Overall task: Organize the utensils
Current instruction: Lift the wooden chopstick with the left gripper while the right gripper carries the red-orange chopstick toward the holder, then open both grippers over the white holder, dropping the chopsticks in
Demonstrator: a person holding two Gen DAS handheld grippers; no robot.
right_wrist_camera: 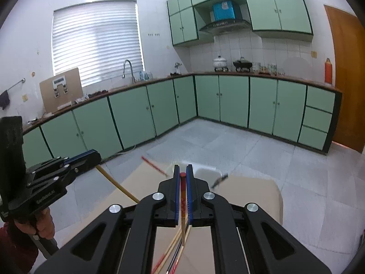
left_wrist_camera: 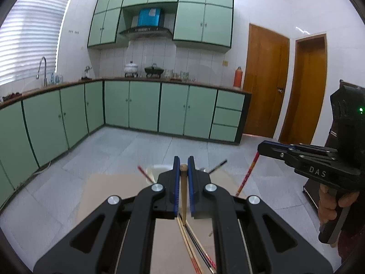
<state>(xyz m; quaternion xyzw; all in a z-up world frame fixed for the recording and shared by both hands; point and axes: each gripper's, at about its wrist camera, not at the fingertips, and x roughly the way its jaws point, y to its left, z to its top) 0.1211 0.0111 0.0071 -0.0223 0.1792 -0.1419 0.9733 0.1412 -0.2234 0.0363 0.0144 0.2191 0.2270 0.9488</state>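
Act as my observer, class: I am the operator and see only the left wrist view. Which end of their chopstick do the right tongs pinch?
Observer: The right tongs pinch the red-capped end of a red chopstick.
Operator: What stands left of the tap?
Observer: A brown board stands there, leaning back, with a white clip on its face.
Operator: Anything further left?
Observer: A dark cloth hangs from a rail.
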